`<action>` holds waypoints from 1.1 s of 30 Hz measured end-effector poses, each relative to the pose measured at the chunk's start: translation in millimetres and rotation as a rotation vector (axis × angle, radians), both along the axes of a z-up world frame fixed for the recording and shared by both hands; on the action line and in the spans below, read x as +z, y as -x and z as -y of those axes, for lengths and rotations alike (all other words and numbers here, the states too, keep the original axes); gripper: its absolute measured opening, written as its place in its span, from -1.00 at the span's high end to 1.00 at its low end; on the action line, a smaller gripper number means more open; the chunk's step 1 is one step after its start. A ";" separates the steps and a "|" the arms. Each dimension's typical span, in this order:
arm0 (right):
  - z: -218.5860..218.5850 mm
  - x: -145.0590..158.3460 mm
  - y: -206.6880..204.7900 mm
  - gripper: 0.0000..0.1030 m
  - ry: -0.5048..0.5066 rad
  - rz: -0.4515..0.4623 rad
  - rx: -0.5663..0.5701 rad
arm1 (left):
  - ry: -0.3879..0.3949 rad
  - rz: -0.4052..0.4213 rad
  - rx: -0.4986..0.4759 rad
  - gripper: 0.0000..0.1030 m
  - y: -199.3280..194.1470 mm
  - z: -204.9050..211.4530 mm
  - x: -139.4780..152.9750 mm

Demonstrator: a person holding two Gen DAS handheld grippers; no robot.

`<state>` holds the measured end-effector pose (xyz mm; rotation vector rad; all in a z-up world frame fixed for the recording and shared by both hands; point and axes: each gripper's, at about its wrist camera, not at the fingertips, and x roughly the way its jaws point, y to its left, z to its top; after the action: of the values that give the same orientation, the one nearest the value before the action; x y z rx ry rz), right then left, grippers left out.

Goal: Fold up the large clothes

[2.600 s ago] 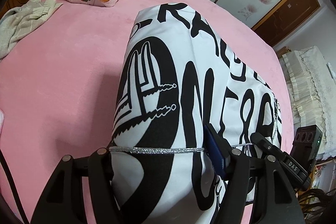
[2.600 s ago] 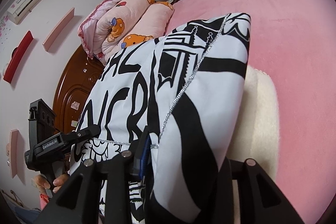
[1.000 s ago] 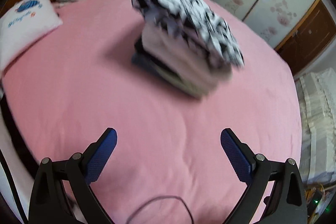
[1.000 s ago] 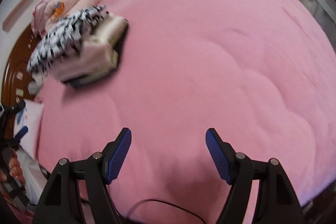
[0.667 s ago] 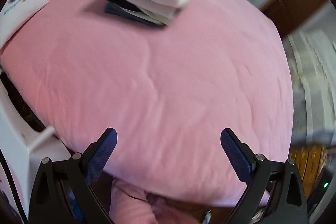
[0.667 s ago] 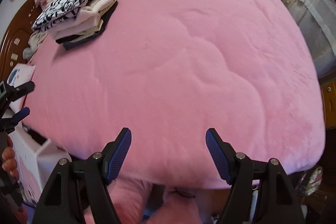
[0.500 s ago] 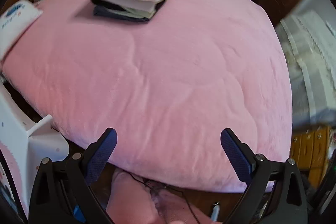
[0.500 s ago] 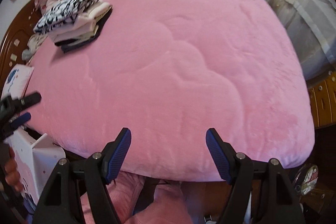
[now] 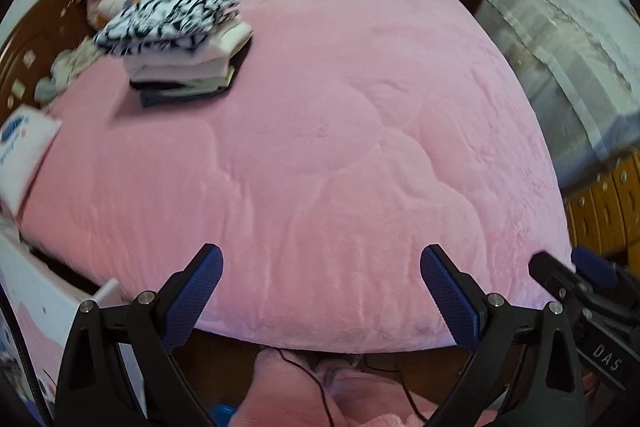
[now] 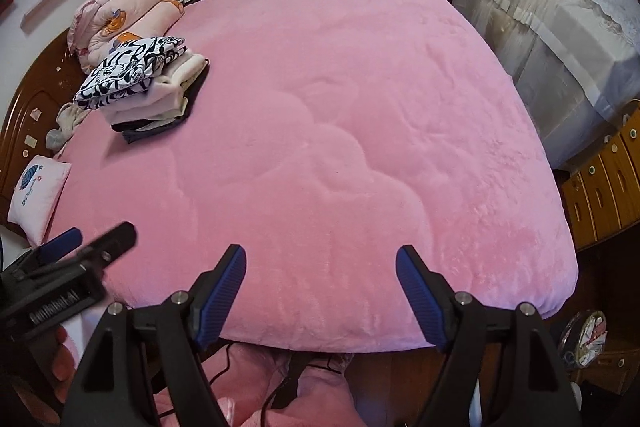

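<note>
Black-and-white garment (image 10: 132,67) folded atop clothes stack (image 10: 156,103), upper left of frame, parked clear of bare pink bed (image 10: 340,131). Left gripper (image 9: 320,267) and right gripper (image 10: 320,263): jaws wide, empty, free for next garment.

A black-and-white printed garment (image 10: 132,69), folded flat, tops a stack of folded clothes (image 10: 160,99) on the pink bed (image 10: 360,147), far ahead and left of both tongs, well apart from them.
</note>
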<state>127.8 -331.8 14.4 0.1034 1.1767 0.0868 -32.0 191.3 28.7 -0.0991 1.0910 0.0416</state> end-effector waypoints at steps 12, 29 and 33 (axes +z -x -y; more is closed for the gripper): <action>-4.6 8.9 16.6 -0.74 0.016 0.029 -0.003 | -0.030 0.011 -0.012 -0.92 19.7 9.9 4.2; -7.6 13.3 20.0 -0.98 0.038 0.041 -0.037 | -0.008 0.017 -0.018 -0.99 19.3 6.8 4.4; -8.6 14.3 19.8 -0.99 0.042 0.047 -0.034 | -0.003 0.020 -0.028 -0.99 19.4 8.1 5.0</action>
<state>107.9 -323.2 28.7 0.0839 1.1292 0.0344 -51.4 183.2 33.7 -0.0810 1.0717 0.0174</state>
